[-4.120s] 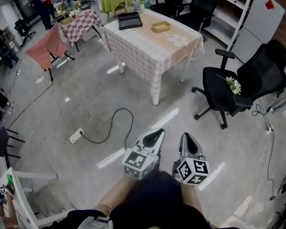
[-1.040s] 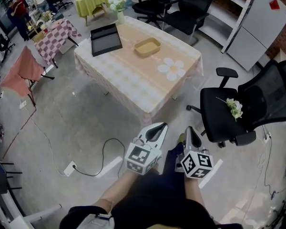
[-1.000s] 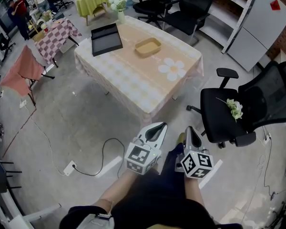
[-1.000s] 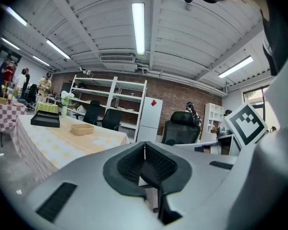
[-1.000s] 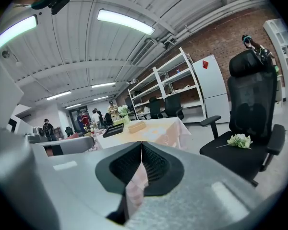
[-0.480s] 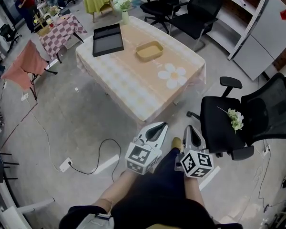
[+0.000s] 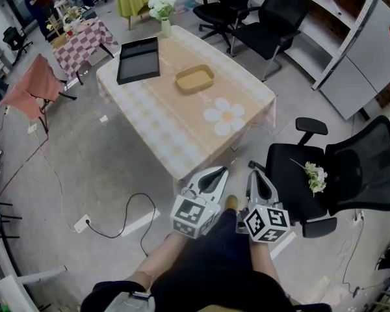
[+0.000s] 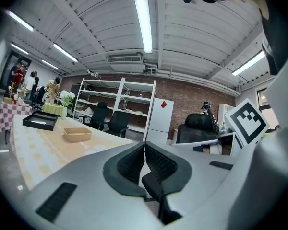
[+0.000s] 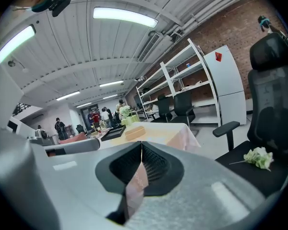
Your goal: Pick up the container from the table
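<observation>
The container (image 7: 195, 79) is a shallow tan tray lying near the middle of a table (image 7: 182, 142) under a yellow checked cloth with a daisy print. It shows small and far off in the left gripper view (image 8: 77, 134) and in the right gripper view (image 9: 134, 131). My left gripper (image 7: 210, 176) and right gripper (image 7: 256, 179) are held side by side short of the table's near corner, well away from the container. Both point toward the table, and both have their jaws shut with nothing between them (image 8: 145, 145) (image 9: 141, 145).
A black tray (image 7: 138, 60) and a vase of flowers (image 7: 161, 8) stand at the table's far end. A black office chair (image 7: 312, 174) bearing a sprig of white flowers sits close on the right. A cable and power strip (image 7: 84, 223) lie on the floor at left. People stand far left.
The table and container have drawn closer and shifted left in the head view as I walk up. Both grippers stay side by side and shut.
</observation>
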{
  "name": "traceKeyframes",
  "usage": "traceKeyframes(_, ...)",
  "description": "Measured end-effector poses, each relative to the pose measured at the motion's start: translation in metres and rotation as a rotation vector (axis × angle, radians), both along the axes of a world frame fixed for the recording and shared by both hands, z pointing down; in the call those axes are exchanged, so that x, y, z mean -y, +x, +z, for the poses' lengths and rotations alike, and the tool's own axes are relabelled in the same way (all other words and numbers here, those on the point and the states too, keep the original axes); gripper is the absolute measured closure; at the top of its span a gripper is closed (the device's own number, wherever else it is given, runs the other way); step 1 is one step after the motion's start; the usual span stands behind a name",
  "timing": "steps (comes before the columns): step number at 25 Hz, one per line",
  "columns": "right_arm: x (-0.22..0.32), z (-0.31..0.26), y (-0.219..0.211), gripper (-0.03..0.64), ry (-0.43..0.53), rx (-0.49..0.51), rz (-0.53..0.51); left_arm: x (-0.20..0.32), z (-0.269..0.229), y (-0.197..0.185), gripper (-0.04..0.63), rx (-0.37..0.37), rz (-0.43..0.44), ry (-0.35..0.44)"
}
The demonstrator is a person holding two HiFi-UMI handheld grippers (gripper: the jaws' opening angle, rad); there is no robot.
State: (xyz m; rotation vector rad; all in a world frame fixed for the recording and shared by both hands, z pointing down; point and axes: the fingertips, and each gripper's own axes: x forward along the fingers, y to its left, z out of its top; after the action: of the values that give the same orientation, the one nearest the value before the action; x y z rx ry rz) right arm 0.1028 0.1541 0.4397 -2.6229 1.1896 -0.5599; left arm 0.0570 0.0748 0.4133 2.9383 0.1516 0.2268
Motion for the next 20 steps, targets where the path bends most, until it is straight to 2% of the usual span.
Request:
traceKeyframes(8,-0.003,0.003,0.057,0.611,-0.005,0.019,-0.048,-0.005,0.008,0.057,0.58,0.026,-0.037,-0.016)
traceKeyframes(20,0.003,0.012,0.139,0.611,0.015,0.053,-0.138,-0.011,0.015,0.137,0.58,0.034,-0.09,-0.001)
